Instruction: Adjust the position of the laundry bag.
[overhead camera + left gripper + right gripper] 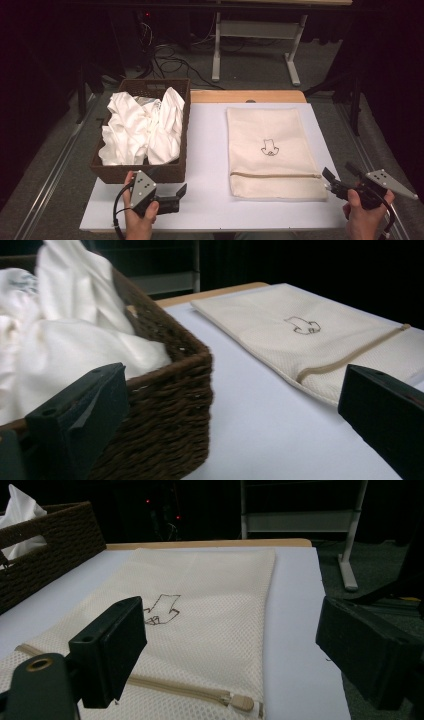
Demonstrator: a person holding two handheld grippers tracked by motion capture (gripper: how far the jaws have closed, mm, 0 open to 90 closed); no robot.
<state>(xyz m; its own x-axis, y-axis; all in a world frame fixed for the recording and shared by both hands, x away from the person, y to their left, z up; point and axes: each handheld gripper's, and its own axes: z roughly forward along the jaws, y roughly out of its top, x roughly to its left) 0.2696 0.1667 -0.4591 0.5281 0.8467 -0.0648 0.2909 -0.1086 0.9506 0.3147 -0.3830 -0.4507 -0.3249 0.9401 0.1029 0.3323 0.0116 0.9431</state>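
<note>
Mesh bag lies flat on the bench, right of the basket of white cloth. Likely light, limp, slightly grippy; best pinched at the zipper pull. Left hand-held gripper and right hand-held gripper both gape, empty. Smooth white surface; dark room.

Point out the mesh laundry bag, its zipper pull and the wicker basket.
mesh laundry bag (270, 135): high view, on the cream mesh above the small drawing.
zipper pull (241, 702): right gripper view, on the tan tab.
wicker basket (140, 173): high view, on the near woven wall.
</note>
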